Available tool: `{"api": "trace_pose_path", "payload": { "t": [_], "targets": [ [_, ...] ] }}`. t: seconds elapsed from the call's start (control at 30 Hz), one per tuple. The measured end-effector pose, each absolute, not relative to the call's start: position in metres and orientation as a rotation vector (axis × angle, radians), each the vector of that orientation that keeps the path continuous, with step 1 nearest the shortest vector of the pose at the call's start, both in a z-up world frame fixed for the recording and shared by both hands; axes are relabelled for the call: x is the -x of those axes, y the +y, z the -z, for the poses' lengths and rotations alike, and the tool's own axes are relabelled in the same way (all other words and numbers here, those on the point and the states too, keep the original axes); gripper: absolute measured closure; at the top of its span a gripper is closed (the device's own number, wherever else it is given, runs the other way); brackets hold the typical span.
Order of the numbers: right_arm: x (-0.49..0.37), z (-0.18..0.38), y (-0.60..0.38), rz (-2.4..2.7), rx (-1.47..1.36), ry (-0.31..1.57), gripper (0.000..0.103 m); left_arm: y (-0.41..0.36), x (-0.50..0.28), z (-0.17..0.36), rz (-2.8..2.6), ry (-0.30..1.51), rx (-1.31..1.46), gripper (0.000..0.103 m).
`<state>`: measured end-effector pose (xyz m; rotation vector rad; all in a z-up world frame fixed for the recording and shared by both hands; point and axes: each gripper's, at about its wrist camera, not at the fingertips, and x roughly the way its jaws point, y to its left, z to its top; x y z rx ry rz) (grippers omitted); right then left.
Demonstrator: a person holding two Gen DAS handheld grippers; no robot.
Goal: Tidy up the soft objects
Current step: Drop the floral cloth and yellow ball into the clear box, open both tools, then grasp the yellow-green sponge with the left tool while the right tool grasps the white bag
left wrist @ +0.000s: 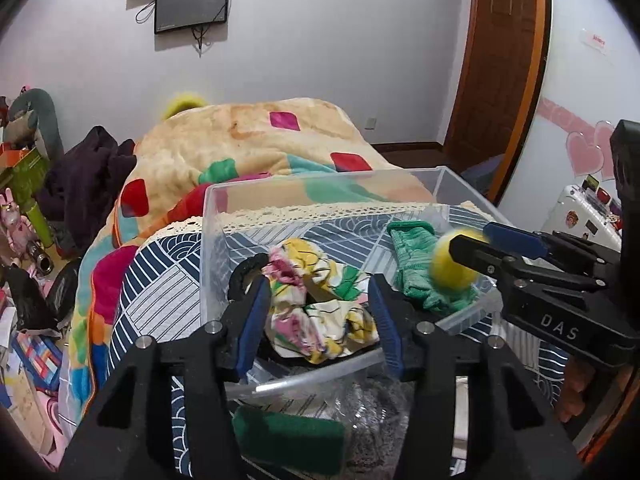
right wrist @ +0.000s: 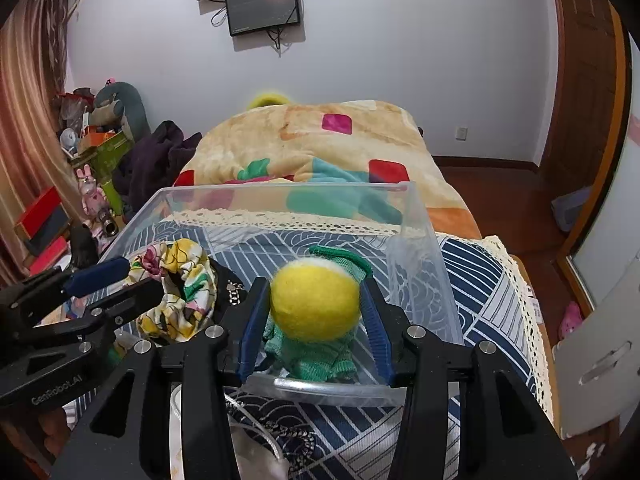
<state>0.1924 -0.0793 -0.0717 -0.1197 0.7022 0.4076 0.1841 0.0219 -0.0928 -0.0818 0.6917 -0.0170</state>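
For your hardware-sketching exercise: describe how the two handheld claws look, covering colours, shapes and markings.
Both claws, left and right, are matte black angular frames with silver bolts and ribbed blue finger pads. White lettering reads "DAS" on the right, "GenRobot.AI" on the left. No cables visible.

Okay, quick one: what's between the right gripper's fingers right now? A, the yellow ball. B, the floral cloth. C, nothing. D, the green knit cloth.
A: the right wrist view shows the yellow ball between the right gripper fingers, above the green cloth in the bin.
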Motion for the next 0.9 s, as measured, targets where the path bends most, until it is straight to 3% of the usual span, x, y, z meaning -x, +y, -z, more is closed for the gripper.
{"api": "trace_pose_path", "payload": {
  "t": [0.2,0.37,0.5,0.57,0.9],
  "targets": [
    [-0.185,0.062,-0.082,-0.412,0.130,0.665,0.048,0.028,-0.174,0.079,0.040,0.668,0.129,0.043],
    [-0.174,0.046,-0.085,-0.418,0.133,0.605,0.048,0.033,-0.161,0.062,0.020,0.614,0.131,0.035],
    [-0.160,0.034,-0.089,-0.429,0.124,0.544,0.034,0.038,-0.143,0.047,-0.034,0.534,0.102,0.019],
    [-0.152,0.029,-0.092,-0.442,0.119,0.518,0.034,0.041,-0.135,0.043,-0.048,0.518,0.090,0.013],
    [-0.130,0.054,-0.087,-0.478,0.152,0.553,0.033,0.042,-0.108,0.076,-0.035,0.602,0.056,0.012]
  ]
}}
